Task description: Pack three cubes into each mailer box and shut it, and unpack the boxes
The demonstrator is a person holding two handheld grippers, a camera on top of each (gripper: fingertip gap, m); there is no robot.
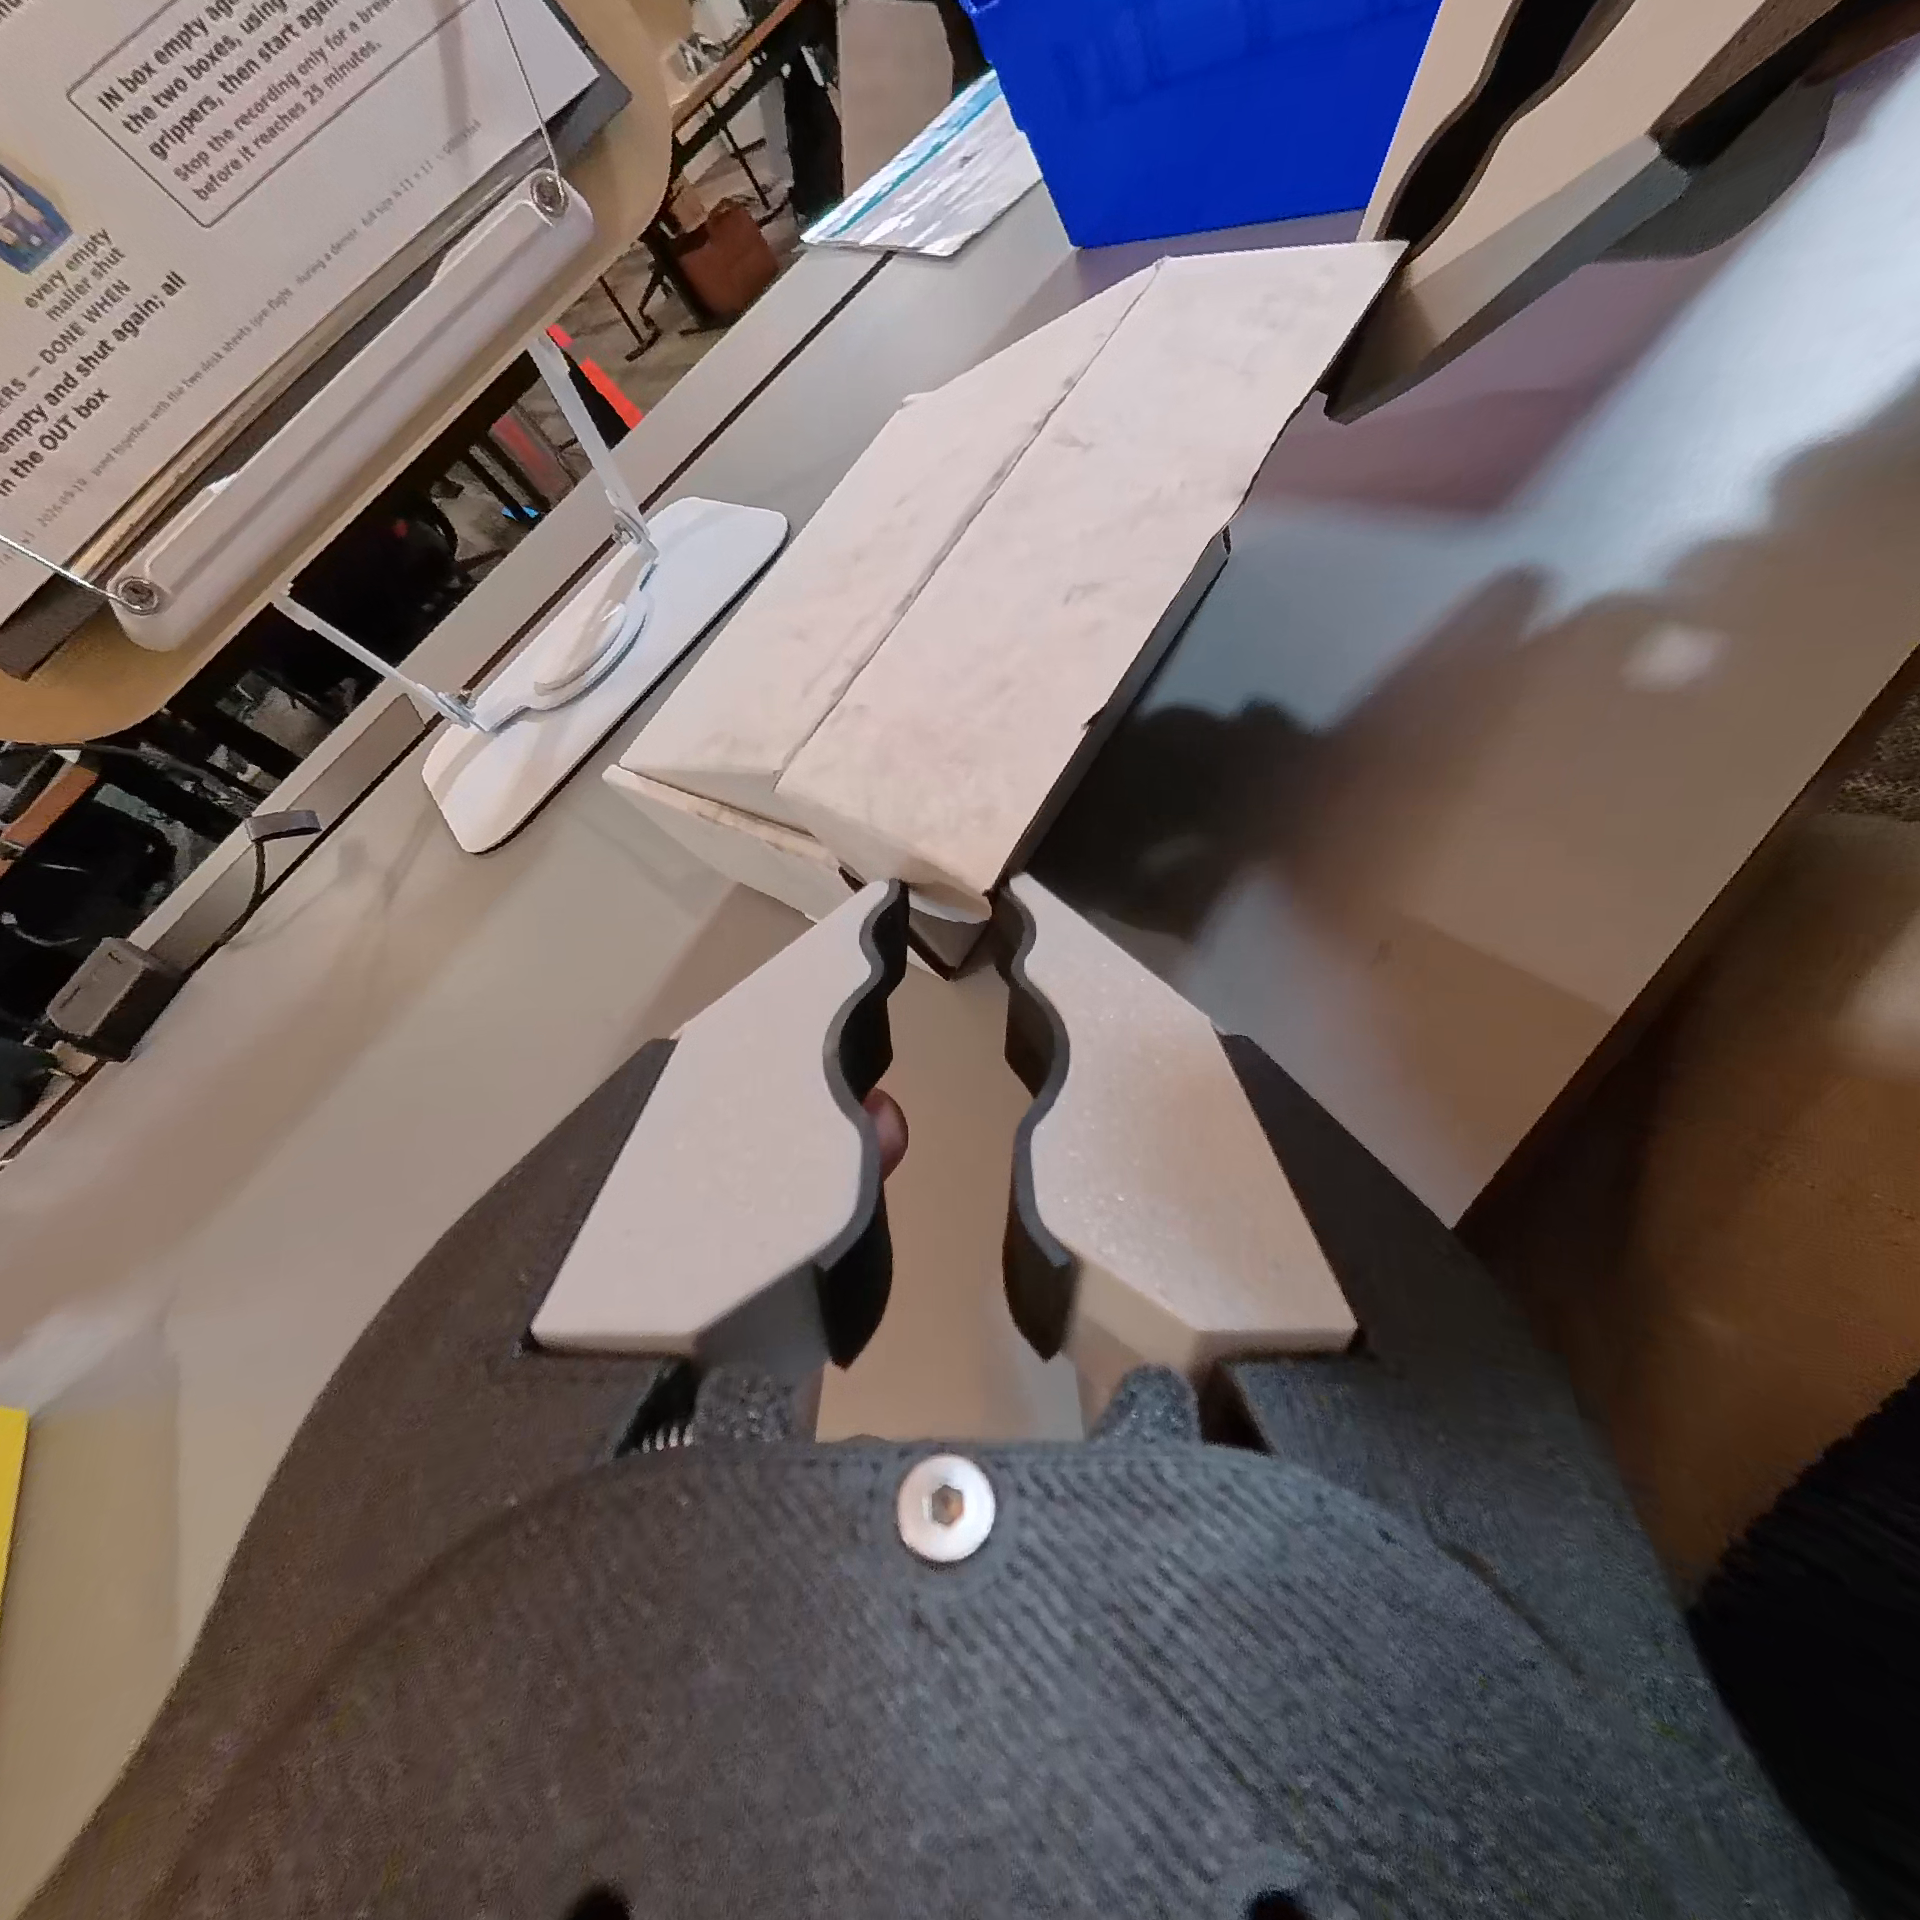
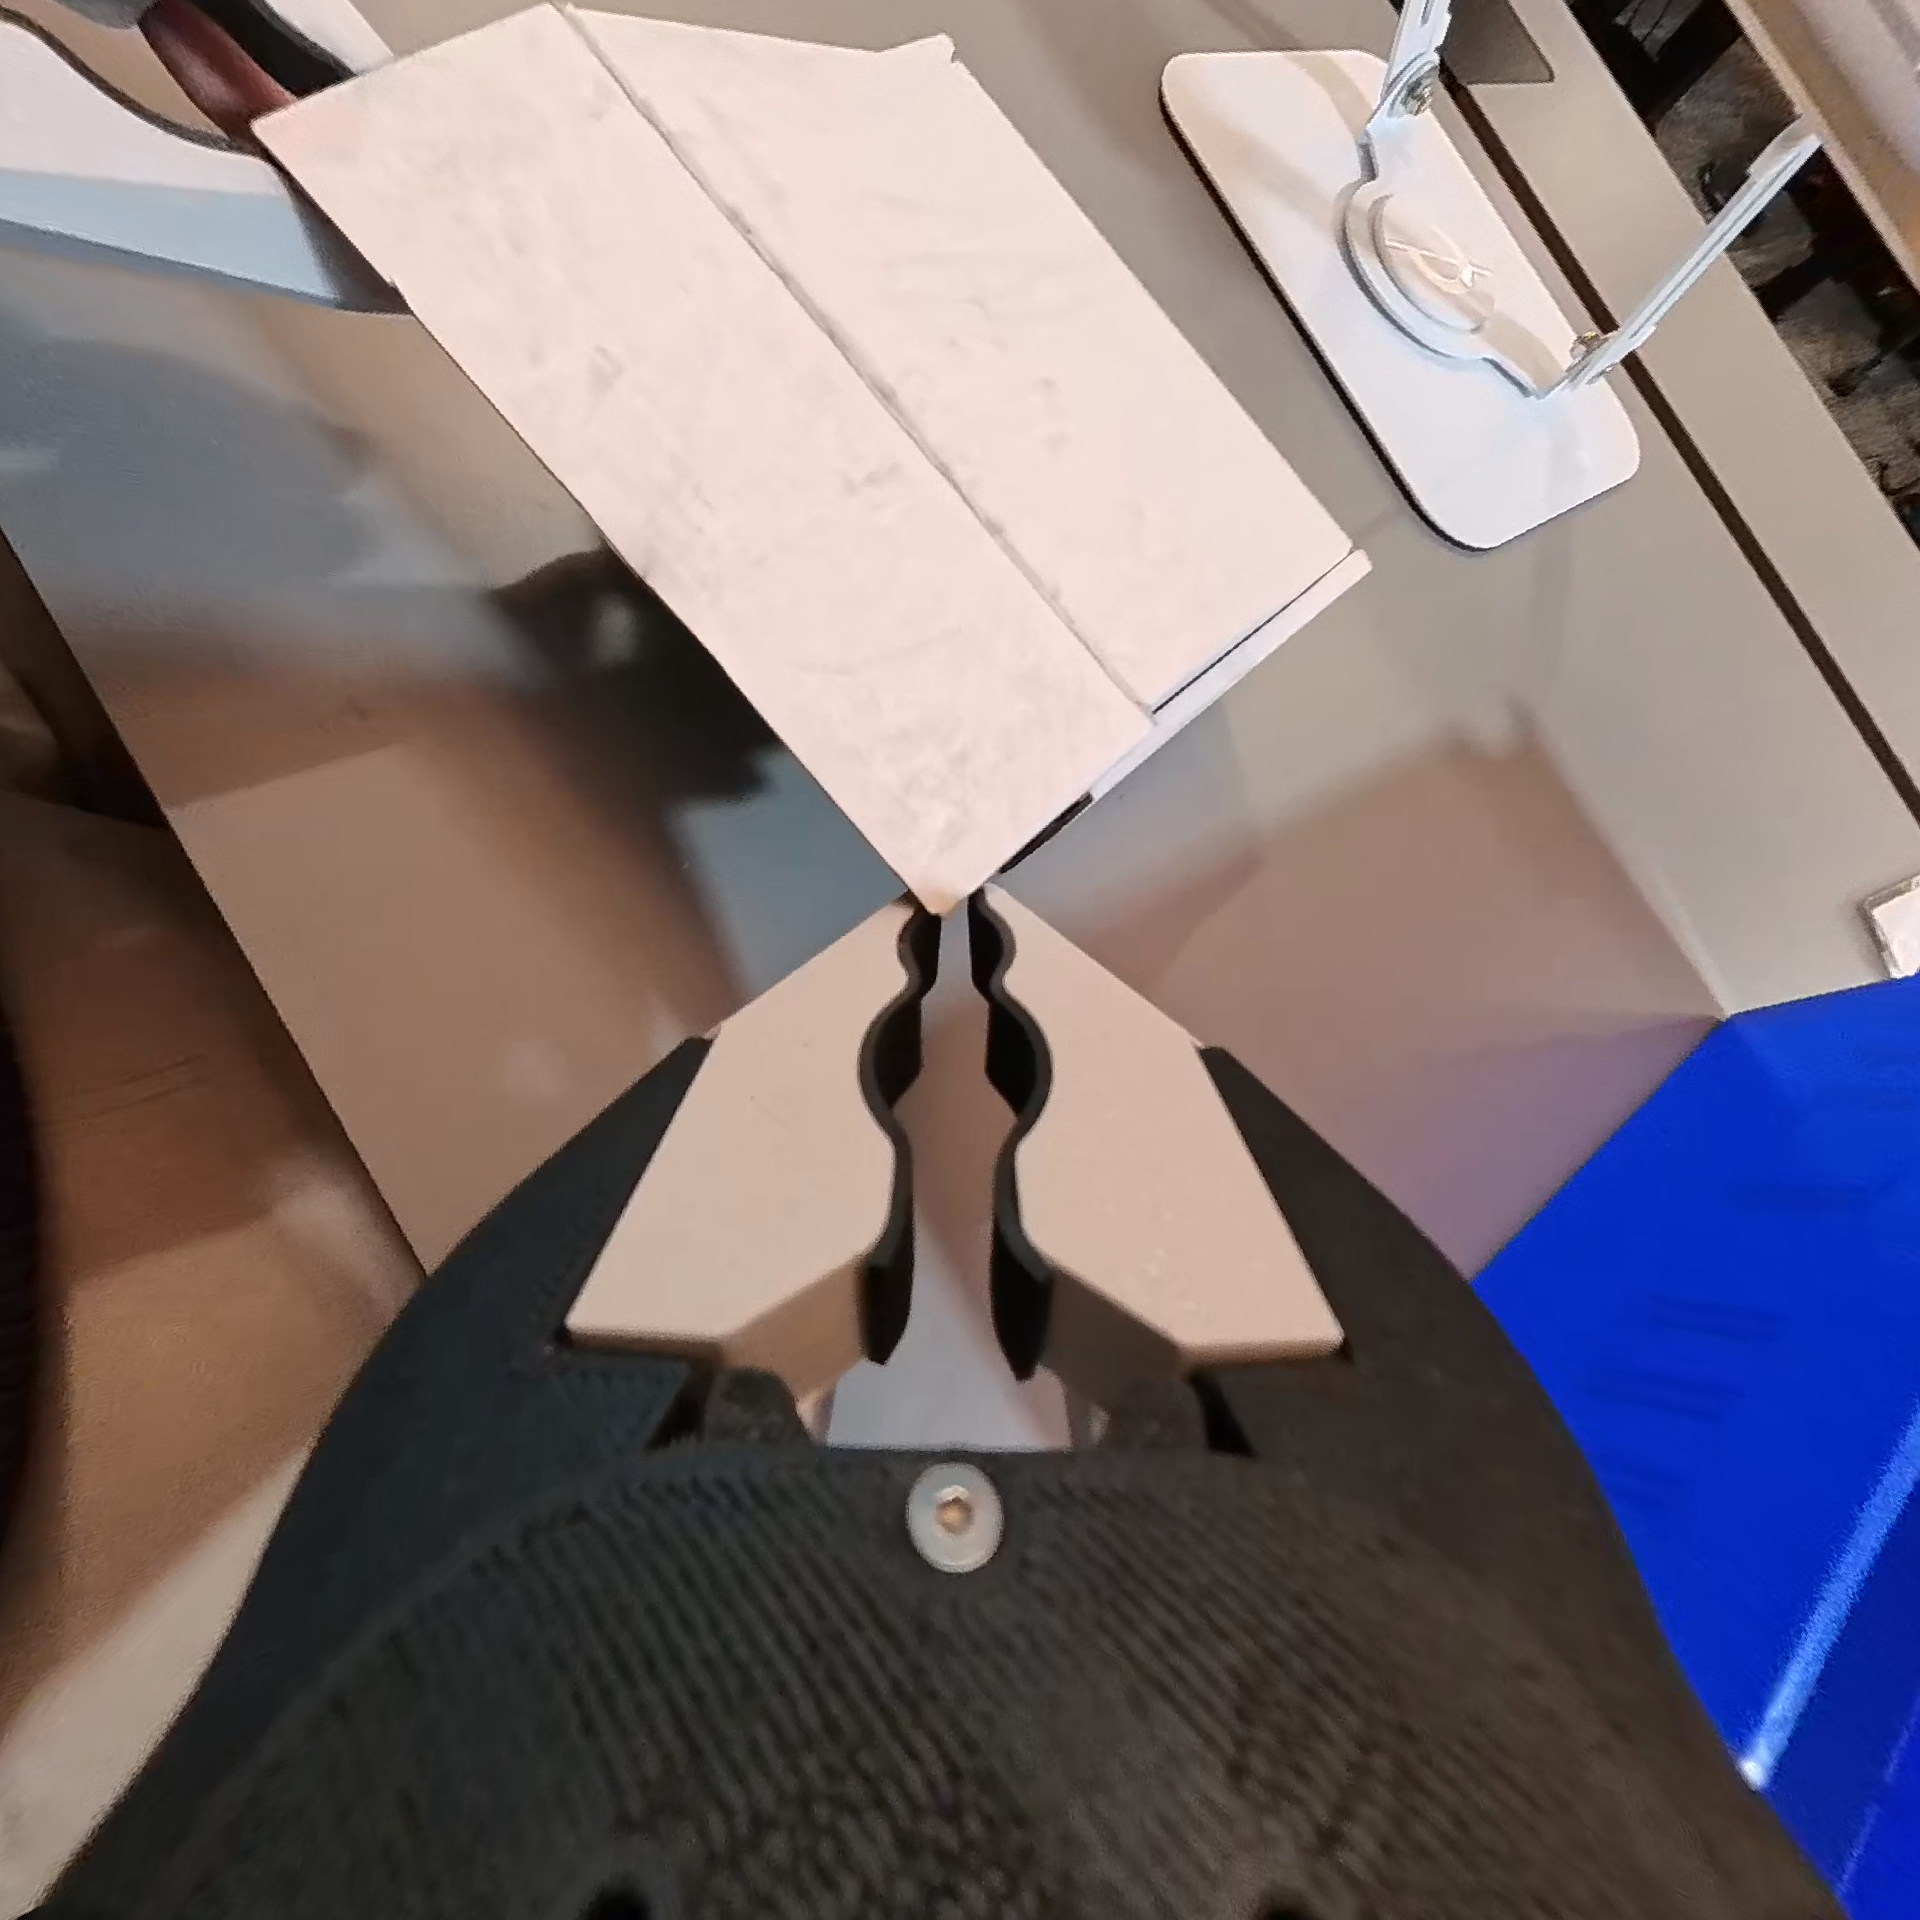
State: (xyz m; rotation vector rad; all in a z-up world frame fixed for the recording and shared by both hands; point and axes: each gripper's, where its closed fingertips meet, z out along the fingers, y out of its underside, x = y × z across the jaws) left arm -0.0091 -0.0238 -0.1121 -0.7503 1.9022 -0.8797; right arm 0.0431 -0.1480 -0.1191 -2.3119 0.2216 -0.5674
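**Grippers at opposite corners of a white mailer box**

Mailer box (image 1: 997,582) sits mid-frame in the left wrist view, white, scuffed, lid down or nearly so; a dark gap along its right edge leaves it unclear whether it is fully closed. Contents hidden. No cubes visible.

Left gripper (image 1: 948,914): fingertips pinch the box's near corner flap, jaws narrow. The contact point is partly masked by the lid's edge.

Right gripper (image 2: 954,923): jaws almost together at the box's (image 2: 831,416) near corner. Whether the tips actually clamp cardboard or only touch it, cannot tell.

Table (image 1: 312,1039) grey, glossy, blurred at lower right. Document stand (image 1: 613,665) at upper left, its page cut off by the frame. Blue bin (image 1: 1195,114) at the top, cropped; in the right wrist view it fills the lower right (image 2: 1714,1299). The other gripper enters at upper right of the left view, mostly out of frame.
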